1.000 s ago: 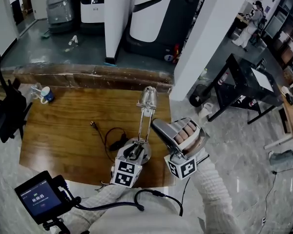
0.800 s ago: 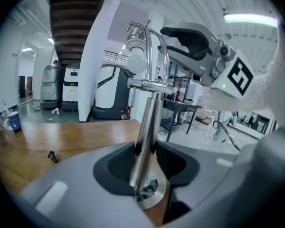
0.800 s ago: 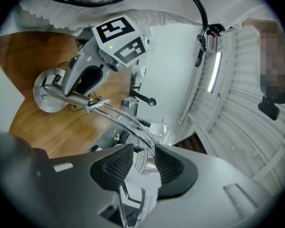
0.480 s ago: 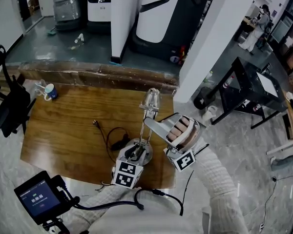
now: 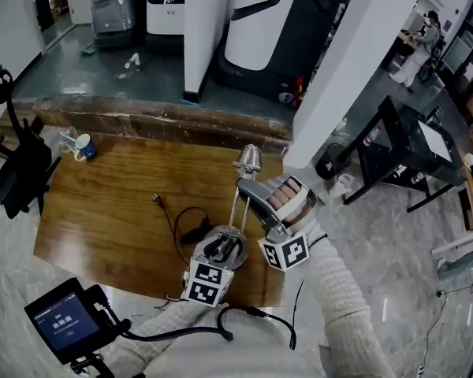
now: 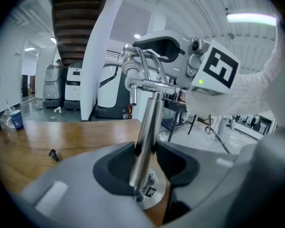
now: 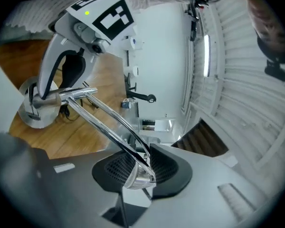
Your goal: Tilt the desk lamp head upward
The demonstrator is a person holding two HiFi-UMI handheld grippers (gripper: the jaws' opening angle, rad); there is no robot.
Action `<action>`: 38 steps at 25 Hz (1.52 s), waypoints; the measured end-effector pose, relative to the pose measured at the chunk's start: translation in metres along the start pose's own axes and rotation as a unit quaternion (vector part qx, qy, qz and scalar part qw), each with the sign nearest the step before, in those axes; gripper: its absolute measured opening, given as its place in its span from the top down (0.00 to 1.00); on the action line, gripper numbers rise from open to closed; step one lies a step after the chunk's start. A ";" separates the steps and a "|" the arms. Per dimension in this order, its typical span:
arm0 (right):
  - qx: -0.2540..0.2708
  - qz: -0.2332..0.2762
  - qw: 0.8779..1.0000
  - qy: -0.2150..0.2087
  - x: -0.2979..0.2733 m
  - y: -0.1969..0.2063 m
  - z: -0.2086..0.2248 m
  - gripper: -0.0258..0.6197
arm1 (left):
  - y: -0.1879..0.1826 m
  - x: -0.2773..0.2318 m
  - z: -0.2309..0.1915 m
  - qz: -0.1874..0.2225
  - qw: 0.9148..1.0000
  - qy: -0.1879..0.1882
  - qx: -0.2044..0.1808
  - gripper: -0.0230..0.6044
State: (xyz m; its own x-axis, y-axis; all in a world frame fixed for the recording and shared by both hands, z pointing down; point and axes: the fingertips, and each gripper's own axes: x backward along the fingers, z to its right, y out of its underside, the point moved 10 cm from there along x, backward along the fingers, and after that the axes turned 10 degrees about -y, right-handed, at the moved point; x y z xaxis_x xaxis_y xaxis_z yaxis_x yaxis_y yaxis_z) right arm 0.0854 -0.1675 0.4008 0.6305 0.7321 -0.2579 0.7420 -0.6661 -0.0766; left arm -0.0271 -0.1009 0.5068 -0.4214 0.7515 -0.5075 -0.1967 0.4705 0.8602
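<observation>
Head view first: the chrome desk lamp (image 5: 238,207) stands near the front edge of the brown wooden tabletop (image 5: 102,211), with its thin stem leaning up and away toward the small cone-shaped lamp head (image 5: 248,161). The left gripper (image 5: 221,246) is down low at the foot of the lamp. The right gripper (image 5: 252,183) reaches in from the right, up at the head. A black cable (image 5: 185,228) curls on the wood just left of the lamp. Far off near the left rear corner sits a blue-and-white cup (image 5: 84,144).

Over to the left gripper view: the dark padded fingers (image 6: 116,163) are clamped on either side of the lamp's shiny stem, just above the round chrome base (image 6: 149,201) that rests on the wood. The stem rises straight out from between them. The right gripper, with its marker cube, sits high at the top of the lamp.

Now the right gripper view: its jaws are closing, and the chrome cone of the lamp head is right there between the two ribbed fingers (image 7: 168,167), touching both. The lamp's twin rods run from the head back down to the base, which the left gripper holds.
</observation>
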 end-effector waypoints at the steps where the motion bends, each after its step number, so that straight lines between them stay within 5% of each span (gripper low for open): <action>1: -0.034 0.001 0.999 -0.021 -0.004 0.004 -0.001 0.82 | 0.000 0.000 0.000 0.000 1.000 0.000 0.002 0.74; 4: -0.158 0.010 0.984 -0.086 -0.016 0.017 -0.011 0.84 | -0.002 0.001 0.002 -0.001 1.000 -0.001 0.003 0.74; 7: -0.267 0.016 0.953 -0.139 -0.025 0.025 -0.033 0.87 | -0.001 0.002 0.004 -0.002 1.000 0.000 0.001 0.74; 12: -0.391 0.029 0.910 -0.138 -0.028 0.024 -0.050 0.89 | -0.002 0.006 0.006 -0.001 1.000 0.002 -0.001 0.74; 17: -0.473 0.036 0.866 -0.157 -0.029 0.023 -0.060 0.88 | -0.003 0.007 0.008 -0.001 1.000 0.004 0.000 0.74; 24: -0.533 0.033 0.827 -0.173 -0.029 0.019 -0.068 0.87 | -0.001 0.007 0.009 0.000 1.000 0.002 0.004 0.74; 34: -0.563 0.035 0.815 -0.135 -0.021 0.020 -0.077 0.84 | 0.000 0.007 0.011 0.004 1.000 0.008 0.003 0.74; 38: -0.562 0.011 0.820 -0.111 -0.004 0.028 -0.081 0.76 | 0.000 0.006 0.011 0.009 1.000 0.010 0.001 0.74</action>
State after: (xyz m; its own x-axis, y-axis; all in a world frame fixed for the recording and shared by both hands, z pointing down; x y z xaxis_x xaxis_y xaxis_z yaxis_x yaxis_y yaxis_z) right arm 0.1223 -0.1779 0.4778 0.6821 0.5943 -0.4260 0.5512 -0.0350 0.8337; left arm -0.0195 -0.0915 0.5030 -0.4422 0.7508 -0.4908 -0.1876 0.4577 0.8691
